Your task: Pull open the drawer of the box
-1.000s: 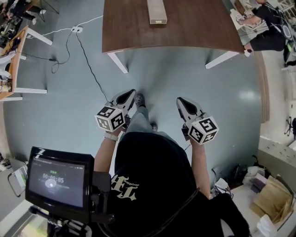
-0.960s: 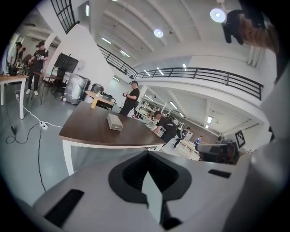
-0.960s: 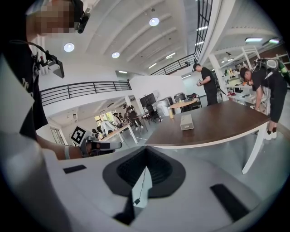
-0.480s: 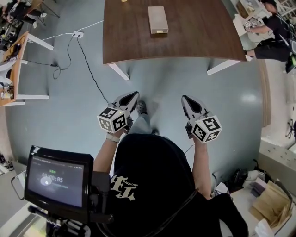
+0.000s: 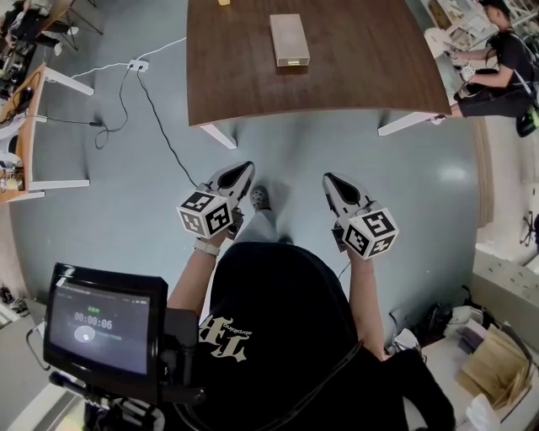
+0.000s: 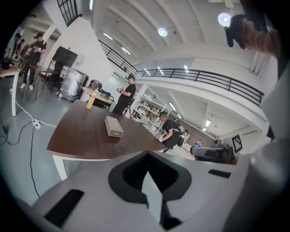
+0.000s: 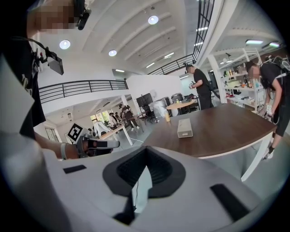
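Note:
A small beige box (image 5: 289, 39) lies on the brown table (image 5: 354, 76), its drawer front facing me and closed. The box also shows far off in the left gripper view (image 6: 113, 126) and the right gripper view (image 7: 184, 128). My left gripper (image 5: 239, 173) and right gripper (image 5: 329, 181) hang over the blue floor in front of my body, well short of the table edge. Both are shut with nothing between the jaws. In their own views the left gripper (image 6: 147, 157) and right gripper (image 7: 146, 152) point toward the table.
White table legs (image 5: 216, 134) stand at the near corners. A power strip with cables (image 5: 137, 64) lies on the floor at left, beside desks (image 5: 25, 109). A person (image 5: 493, 59) stands at the table's right end. A yellow object (image 5: 223, 2) sits on the table's far edge.
The table and box have slid lower in the head view, so they are a little nearer. Both grippers stay shut, side by side in front of me.

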Demonstrator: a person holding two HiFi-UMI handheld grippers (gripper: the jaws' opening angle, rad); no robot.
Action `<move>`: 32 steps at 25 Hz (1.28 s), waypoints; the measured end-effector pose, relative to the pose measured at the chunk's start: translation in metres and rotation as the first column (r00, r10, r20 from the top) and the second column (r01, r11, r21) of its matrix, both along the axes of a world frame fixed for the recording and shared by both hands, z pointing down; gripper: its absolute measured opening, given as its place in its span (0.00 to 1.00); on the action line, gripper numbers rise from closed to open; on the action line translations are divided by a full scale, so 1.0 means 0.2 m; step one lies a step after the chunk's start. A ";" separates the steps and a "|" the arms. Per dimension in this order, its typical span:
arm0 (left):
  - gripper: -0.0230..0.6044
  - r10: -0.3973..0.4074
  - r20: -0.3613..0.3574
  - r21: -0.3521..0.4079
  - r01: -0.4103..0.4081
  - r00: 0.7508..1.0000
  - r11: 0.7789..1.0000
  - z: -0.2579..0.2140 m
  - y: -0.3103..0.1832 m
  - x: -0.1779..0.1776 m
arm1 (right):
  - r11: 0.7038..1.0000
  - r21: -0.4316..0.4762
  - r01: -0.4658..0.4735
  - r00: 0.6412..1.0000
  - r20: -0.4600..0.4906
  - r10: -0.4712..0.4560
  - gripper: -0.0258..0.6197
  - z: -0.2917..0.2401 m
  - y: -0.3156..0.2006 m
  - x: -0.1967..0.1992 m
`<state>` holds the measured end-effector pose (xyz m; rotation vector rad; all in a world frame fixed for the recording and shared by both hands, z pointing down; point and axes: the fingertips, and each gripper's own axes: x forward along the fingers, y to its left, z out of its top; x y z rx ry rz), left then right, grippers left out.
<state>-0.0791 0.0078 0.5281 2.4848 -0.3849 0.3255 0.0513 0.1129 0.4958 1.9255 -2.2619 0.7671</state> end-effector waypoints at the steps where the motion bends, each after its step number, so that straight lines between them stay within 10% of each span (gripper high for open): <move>1: 0.04 -0.001 -0.003 -0.004 0.001 1.000 1.000 0.01 -0.07 -0.03 | 1.000 -0.004 0.002 1.000 -0.003 -0.002 0.02 0.01 -0.07 -0.04; 32: 0.04 -0.119 0.018 -0.051 0.120 0.993 0.992 0.22 -0.32 -0.34 | 0.992 -0.064 0.105 0.994 0.001 -0.106 0.02 0.11 -0.37 -0.30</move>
